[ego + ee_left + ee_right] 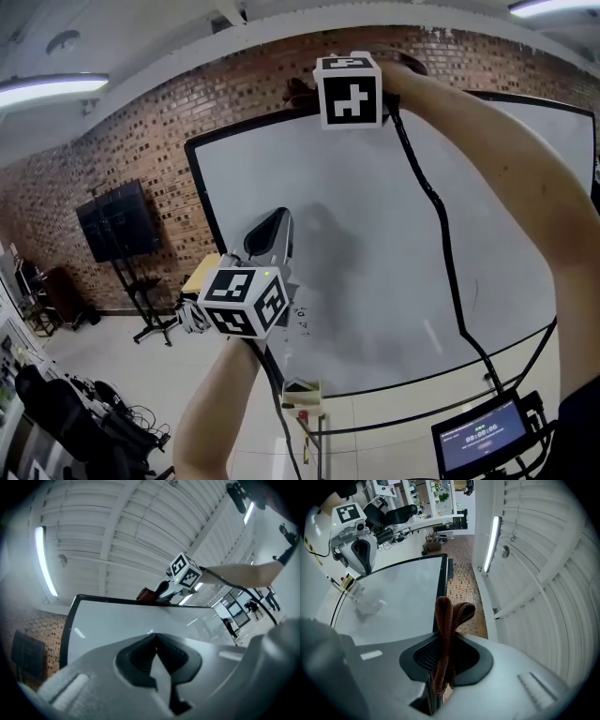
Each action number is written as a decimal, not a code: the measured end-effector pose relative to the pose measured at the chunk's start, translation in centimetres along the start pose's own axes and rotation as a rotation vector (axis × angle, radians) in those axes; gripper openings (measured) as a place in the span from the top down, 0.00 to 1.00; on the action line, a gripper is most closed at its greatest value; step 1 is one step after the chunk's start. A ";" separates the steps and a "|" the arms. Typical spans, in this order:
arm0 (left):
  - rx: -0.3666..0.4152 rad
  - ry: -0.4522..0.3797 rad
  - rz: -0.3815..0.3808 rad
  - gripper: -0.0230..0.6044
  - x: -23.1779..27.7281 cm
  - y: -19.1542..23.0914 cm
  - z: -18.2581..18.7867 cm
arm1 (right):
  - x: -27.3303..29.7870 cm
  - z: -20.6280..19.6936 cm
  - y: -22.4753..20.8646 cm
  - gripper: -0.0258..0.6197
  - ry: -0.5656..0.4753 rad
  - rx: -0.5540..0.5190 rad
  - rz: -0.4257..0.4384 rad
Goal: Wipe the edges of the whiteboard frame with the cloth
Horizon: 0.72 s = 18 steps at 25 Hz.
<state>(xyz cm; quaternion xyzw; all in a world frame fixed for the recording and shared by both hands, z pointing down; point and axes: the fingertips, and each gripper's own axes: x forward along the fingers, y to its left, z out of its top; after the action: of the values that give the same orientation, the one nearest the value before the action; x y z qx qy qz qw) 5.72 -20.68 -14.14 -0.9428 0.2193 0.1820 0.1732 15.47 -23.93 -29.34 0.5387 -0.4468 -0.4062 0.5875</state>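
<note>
The whiteboard point(394, 262) has a black frame point(202, 192) and hangs on a brick wall. My right gripper point(311, 94) is up at the frame's top edge, shut on a folded red-brown cloth point(296, 94). In the right gripper view the cloth point(449, 620) sticks out between the shut jaws of the right gripper point(445, 641), against the frame's edge point(443, 581). My left gripper point(272, 230) is lower, in front of the board's left part. Its jaws point(155, 639) are shut with nothing between them. From the left gripper view the cloth point(147, 595) lies on the top edge.
A black screen on a wheeled stand point(117, 223) stands left of the board. A black cable point(441, 234) hangs from my right hand across the board. A small display point(483, 436) sits at the lower right. A small box point(302, 394) rests at the board's lower edge.
</note>
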 end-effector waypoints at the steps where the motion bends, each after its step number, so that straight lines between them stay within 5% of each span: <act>1: 0.003 0.001 -0.004 0.96 0.5 -1.2 -0.1 | -0.4 -1.4 0.3 0.87 0.002 0.005 -0.002; 13: 0.003 0.026 -0.070 0.96 2.8 -8.1 -4.7 | -1.4 -10.1 4.1 0.87 0.026 0.083 -0.030; 18: -0.017 0.045 -0.095 0.96 7.0 -15.0 -5.4 | -3.9 -17.3 3.7 0.87 0.020 0.092 -0.033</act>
<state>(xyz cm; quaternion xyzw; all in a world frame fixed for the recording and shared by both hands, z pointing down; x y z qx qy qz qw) 20.22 -12.64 -8.68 -0.9574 0.1765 0.1541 0.1686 31.10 -15.19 -26.39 0.5765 -0.4501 -0.3896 0.5596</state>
